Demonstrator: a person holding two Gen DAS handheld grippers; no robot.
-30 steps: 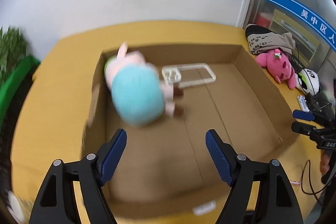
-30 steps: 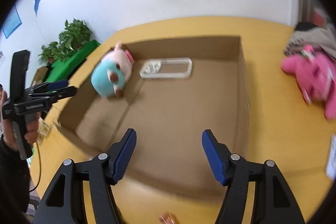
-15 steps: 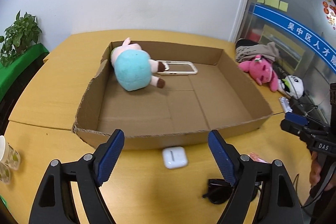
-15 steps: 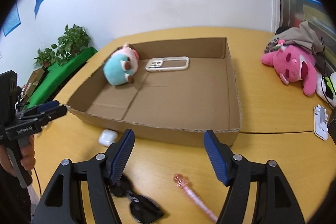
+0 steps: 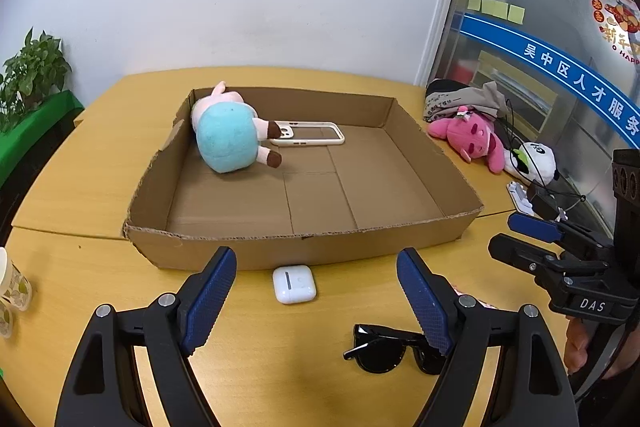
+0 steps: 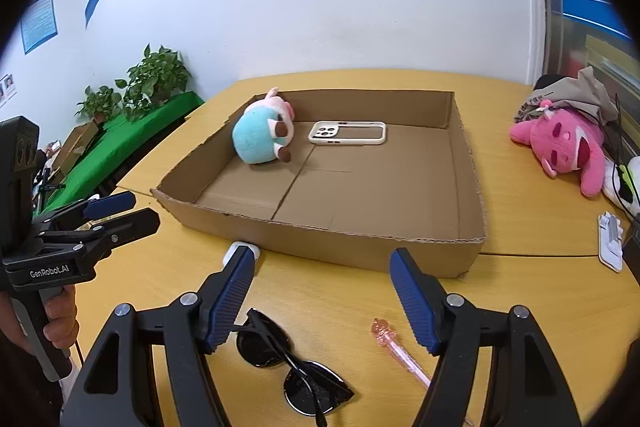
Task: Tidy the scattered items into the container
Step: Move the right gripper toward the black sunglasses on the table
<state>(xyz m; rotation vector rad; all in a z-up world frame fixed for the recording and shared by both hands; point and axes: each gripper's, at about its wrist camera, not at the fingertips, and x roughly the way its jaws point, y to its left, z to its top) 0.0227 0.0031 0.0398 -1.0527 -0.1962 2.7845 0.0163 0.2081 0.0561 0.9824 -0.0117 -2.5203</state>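
I hold both the left gripper [image 5: 316, 291] and right gripper [image 6: 322, 291] spread wide, empty. Plush toy [image 5: 228, 141] and phone case [image 5: 308, 139] lie in the cardboard box [image 5: 304, 247]; earbud case [image 5: 294, 283] and sunglasses [image 6: 292, 367] sit on the near surface [image 5: 100, 279].

Both cameras sit low over the near edge of the desk [image 5: 100, 155], looking forward past their own fingers toward the far wall. The left view faces the cardboard box [image 5: 304, 247] squarely, while the right view looks from slightly further right. Both share the box, sunglasses [image 6: 288, 367] and earbud case [image 5: 294, 283].
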